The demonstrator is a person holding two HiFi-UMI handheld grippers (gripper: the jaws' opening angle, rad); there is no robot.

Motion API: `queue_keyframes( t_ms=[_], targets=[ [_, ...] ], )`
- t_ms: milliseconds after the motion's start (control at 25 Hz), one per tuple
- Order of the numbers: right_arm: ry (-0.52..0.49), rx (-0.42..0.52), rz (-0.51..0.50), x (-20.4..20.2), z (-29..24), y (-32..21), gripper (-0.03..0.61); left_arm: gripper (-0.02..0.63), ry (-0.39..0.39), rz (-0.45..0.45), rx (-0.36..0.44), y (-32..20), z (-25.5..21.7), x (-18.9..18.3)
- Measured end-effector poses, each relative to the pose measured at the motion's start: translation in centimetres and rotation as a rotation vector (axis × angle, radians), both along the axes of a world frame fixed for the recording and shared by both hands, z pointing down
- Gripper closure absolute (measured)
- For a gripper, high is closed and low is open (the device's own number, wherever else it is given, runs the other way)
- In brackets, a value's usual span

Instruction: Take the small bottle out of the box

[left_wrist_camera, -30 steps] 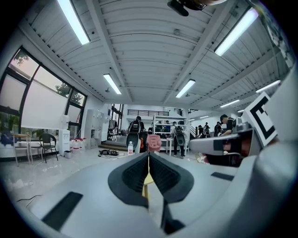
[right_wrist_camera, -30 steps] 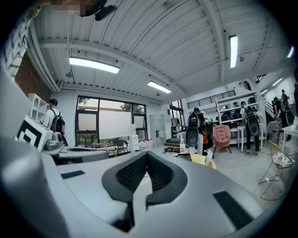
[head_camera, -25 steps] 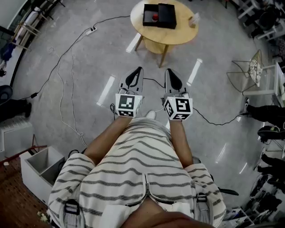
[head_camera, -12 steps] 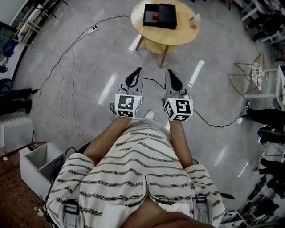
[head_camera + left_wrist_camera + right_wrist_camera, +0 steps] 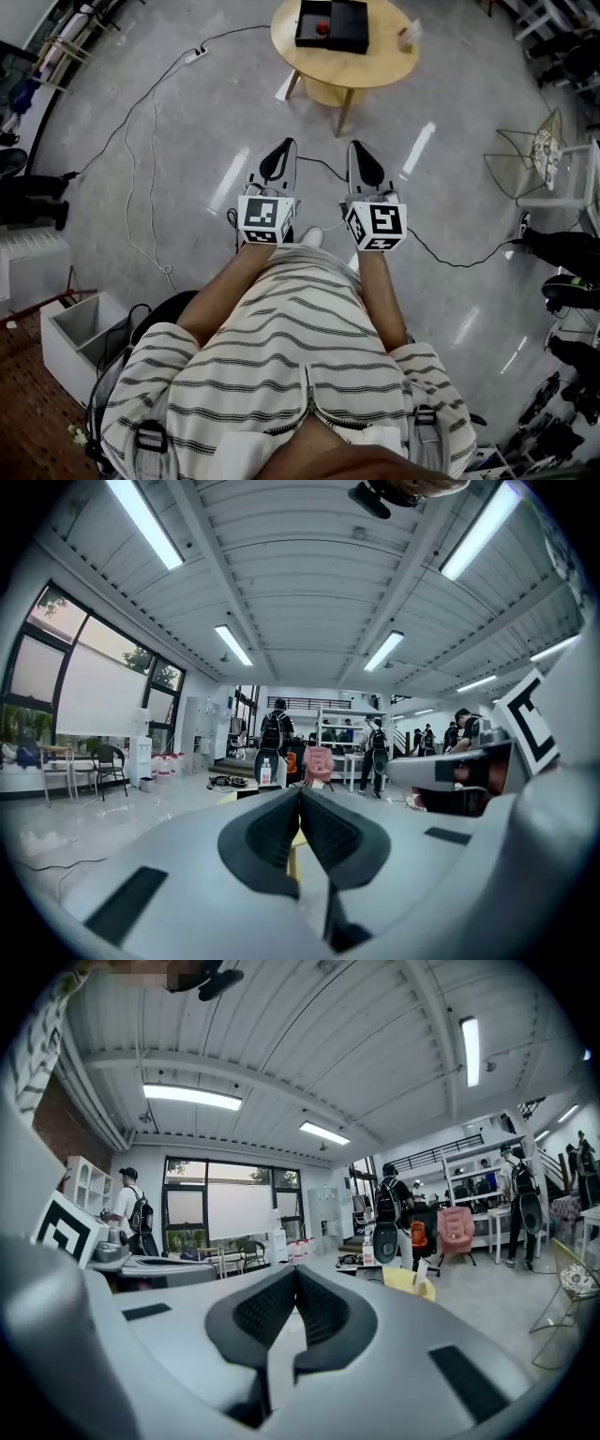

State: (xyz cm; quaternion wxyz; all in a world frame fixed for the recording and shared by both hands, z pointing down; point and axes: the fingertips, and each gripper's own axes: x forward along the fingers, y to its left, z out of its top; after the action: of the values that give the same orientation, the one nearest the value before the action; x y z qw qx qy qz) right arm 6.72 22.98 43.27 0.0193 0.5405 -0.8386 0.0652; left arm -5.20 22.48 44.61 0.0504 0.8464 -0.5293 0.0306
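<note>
Here, the left gripper [image 5: 284, 146] and right gripper [image 5: 357, 148] are hanging empty, jaws pressing together, well apart from the black box [image 5: 345, 28] on the round table [image 5: 384, 70].

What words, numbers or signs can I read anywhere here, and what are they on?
Readable text: none.
Left cube and right cube: black-and-white square patterns, not letters.
Bottle: label too small and blurred to read.

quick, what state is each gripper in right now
left gripper: closed, holding nothing
right gripper: closed, holding nothing
</note>
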Motion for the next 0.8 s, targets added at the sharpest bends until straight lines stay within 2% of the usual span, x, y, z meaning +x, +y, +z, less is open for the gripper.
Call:
queue_keyframes(
  t_ms=[160, 440, 800],
  targets=[
    [-0.013, -0.012, -0.004, 0.8, 0.8, -0.4, 0.567, 0.591, -0.022, 0.001, 0.009, -0.1, 0.3, 1.0],
    [-0.005, -0.017, -0.027, -0.5, 1.3, -2.0, 0.566, 0.592, -0.034, -0.004, 0.003, -1.7, 1.2, 0.2],
    [0.016, -0.019, -0.004, -0.1, 1.9, -9.0, 0.568, 0.592, -0.027, 0.026, -0.001, -8.9, 1.8, 0.7]
  ],
)
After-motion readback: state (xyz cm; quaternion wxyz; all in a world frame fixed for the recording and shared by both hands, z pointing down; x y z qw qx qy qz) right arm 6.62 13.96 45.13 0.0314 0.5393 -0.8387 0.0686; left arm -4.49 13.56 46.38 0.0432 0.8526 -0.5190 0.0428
